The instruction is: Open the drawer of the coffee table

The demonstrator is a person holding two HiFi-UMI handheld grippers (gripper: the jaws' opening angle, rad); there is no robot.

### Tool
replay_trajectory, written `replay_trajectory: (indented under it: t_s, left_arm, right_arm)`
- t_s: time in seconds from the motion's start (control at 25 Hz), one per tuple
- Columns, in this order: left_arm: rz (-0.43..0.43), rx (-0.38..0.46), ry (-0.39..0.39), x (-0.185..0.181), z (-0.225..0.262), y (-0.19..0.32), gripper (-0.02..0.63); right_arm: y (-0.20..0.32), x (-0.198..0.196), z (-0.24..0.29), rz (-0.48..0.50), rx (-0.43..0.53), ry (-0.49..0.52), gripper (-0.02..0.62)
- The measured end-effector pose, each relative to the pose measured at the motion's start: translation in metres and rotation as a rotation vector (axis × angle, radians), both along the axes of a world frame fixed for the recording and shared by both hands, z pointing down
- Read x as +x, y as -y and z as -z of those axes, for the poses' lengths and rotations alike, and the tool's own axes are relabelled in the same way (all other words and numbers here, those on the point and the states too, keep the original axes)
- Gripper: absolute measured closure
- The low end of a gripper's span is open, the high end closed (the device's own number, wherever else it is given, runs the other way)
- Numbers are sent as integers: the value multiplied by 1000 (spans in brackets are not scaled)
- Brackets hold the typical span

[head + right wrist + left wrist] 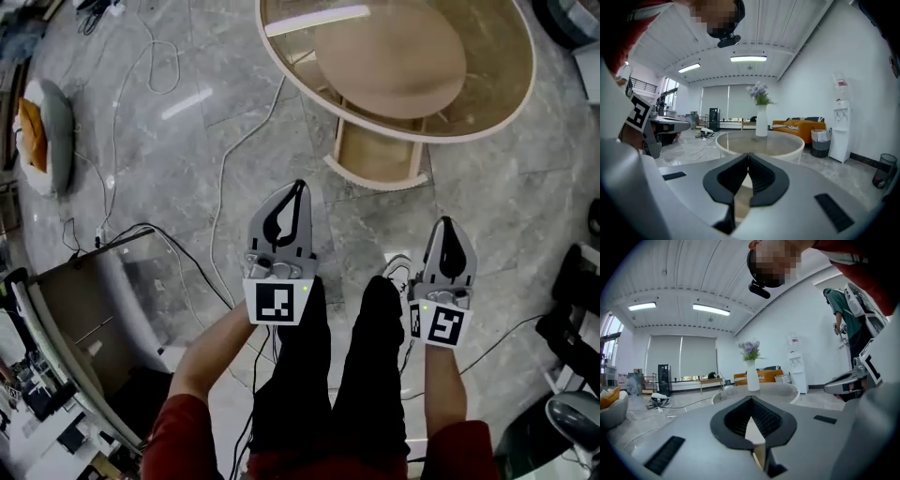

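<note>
Already the drawer (375,157) sticks out under the round worktop (506,108) (job looks done). The left tool (299,187) and right tool (445,223) are pressed together, holding nothing.

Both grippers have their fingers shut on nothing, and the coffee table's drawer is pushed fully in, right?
Not quite. The head view shows the drawer pulled out from under the coffee table. The left gripper and right gripper are indeed shut and empty.
</note>
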State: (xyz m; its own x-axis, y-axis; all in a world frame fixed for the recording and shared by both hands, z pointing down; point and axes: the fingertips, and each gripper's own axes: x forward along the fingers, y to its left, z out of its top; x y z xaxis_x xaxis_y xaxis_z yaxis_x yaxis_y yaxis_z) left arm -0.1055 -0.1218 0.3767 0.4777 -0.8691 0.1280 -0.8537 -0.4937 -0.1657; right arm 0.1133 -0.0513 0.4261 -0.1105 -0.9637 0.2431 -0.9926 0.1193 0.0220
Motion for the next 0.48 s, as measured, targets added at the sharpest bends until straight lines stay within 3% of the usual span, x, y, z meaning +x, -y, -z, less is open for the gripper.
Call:
replay_trajectory:
  t_s: [0.12,0.32,0.48]
  left_arm:
    - [16,-1,9,-4,101,-7,592]
    - [45,-119,-4,-14,250,-35,592]
    - [62,-140,-25,-20,352,-50,592]
  right_arm:
    - [2,1,103,-14,8,16,574]
    - [6,0,279,-30,49,64,574]
    - [6,-1,395,-8,110,67,574]
